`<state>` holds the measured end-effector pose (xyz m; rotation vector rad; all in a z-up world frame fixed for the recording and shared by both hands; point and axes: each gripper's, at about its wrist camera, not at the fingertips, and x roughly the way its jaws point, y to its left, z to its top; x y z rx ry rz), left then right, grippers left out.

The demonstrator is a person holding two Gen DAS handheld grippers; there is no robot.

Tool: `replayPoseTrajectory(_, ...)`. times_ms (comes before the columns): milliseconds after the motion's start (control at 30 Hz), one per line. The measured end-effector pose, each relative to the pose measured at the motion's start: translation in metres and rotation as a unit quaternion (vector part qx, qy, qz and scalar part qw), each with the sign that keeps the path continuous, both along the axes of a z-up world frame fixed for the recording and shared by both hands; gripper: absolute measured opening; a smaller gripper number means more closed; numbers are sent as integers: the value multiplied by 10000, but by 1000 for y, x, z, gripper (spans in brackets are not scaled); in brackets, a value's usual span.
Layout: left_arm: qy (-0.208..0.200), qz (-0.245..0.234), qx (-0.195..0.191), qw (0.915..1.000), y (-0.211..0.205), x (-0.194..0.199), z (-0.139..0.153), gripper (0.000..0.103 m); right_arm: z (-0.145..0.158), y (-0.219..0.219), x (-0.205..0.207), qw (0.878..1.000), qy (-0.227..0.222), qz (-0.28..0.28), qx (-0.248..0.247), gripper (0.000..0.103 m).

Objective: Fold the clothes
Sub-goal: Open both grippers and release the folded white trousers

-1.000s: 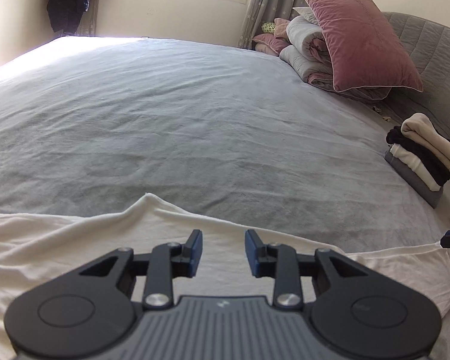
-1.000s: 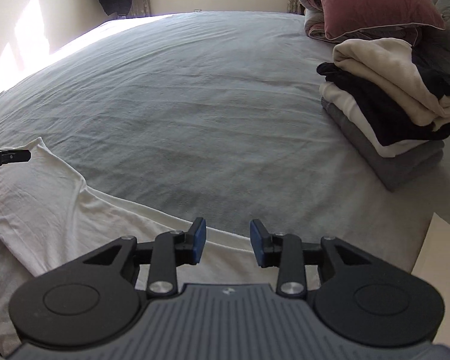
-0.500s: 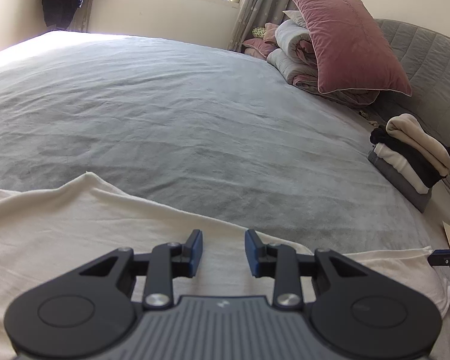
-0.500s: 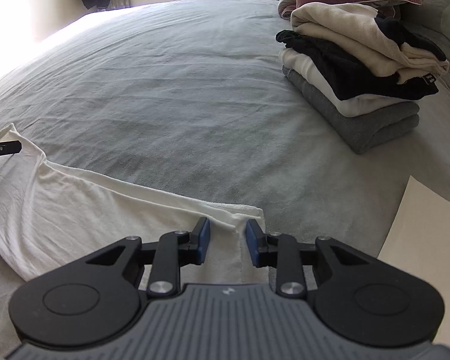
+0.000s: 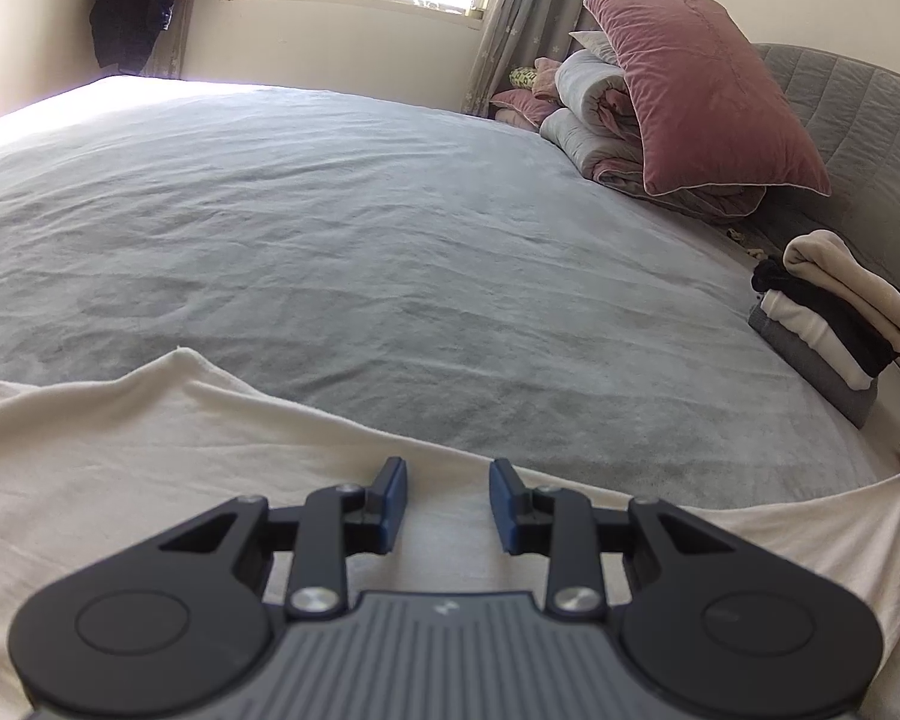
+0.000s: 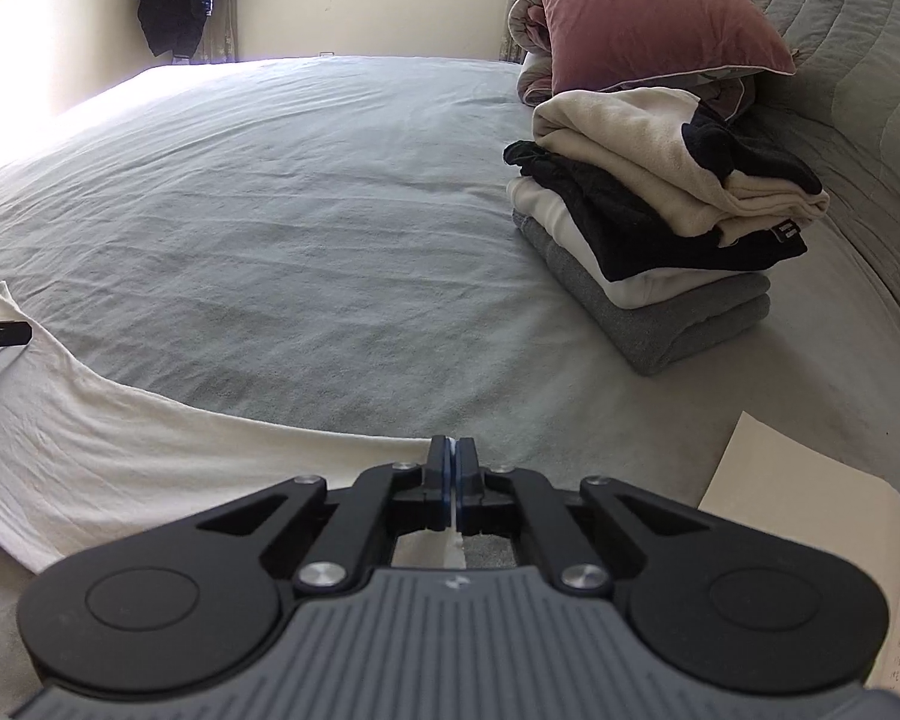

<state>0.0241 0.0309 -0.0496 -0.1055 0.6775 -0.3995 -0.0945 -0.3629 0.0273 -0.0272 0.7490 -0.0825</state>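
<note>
Step in hand: taking hold of the white garment (image 5: 168, 480) for its first fold. It lay spread flat along the near edge of the grey bed (image 5: 390, 228), one long hem running across both wrist views.

Right gripper (image 6: 451, 468): jaws were together, clamped on the garment's corner; a sliver of white cloth showed pinched between the blue pads. The hem swept away from that corner in a shallow curve toward my other tool.

Left gripper (image 5: 448, 504): jaws stood apart, hovering low over the cloth with nothing between the pads. I could not tell whether the fingertips touched the fabric. It sat inboard of the hem, not at a corner.

Stack of folded clothes (image 6: 660, 210) sat well apart, near the pink pillow (image 6: 648, 6). A sheet of paper (image 6: 804, 498) lay just beside the right tool.

Judgement: grasp was only half made. Next move called for the left jaws to close on a matching edge or corner, so both ends lift together; lifting on the right alone would likely drag and bunch the thin cloth.
</note>
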Motion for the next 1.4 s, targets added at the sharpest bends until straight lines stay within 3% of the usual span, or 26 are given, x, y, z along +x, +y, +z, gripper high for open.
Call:
replayPoseTrajectory(233,-73,-35,209,9997,-5,-3,-1,31,-30,-13,25,9972,573,-244,404,3)
replayPoseTrajectory(333,-27,0,110,9999,-1,-6,7,31,-18,-19,19,9953,567,-438,654,14)
replayPoseTrajectory(500,-39,-79,-92,9999,8,-13,17,31,5,-28,-11,9917,592,-516,1017,14)
replayPoseTrajectory(700,23,-150,-70,9999,14,-19,18,31,4,-30,-32,9817,821,-516,1639,19)
replayPoseTrajectory(867,21,-265,9,9996,14,-25,21,32,-9,-29,-36,9783,1010,-654,1686,29)
replayPoseTrajectory(1033,34,-367,21,9993,14,-27,21,32,-19,-21,-35,9804,1054,-625,1546,26)
replayPoseTrajectory(1067,27,-389,35,9992,13,-27,21,32,-21,-18,-35,9821,1077,-559,1444,5)
replayPoseTrajectory(1100,23,-426,63,9991,13,-27,20,32,-21,-14,-35,9850,1096,-417,1262,2)
replayPoseTrajectory(1267,298,-439,45,9986,19,-20,9,32,-10,-16,-43,9893,1007,-465,951,1)
replayPoseTrajectory(1400,390,-391,-51,9985,25,-18,9,32,-22,-18,-37,9866,1293,-486,870,4)
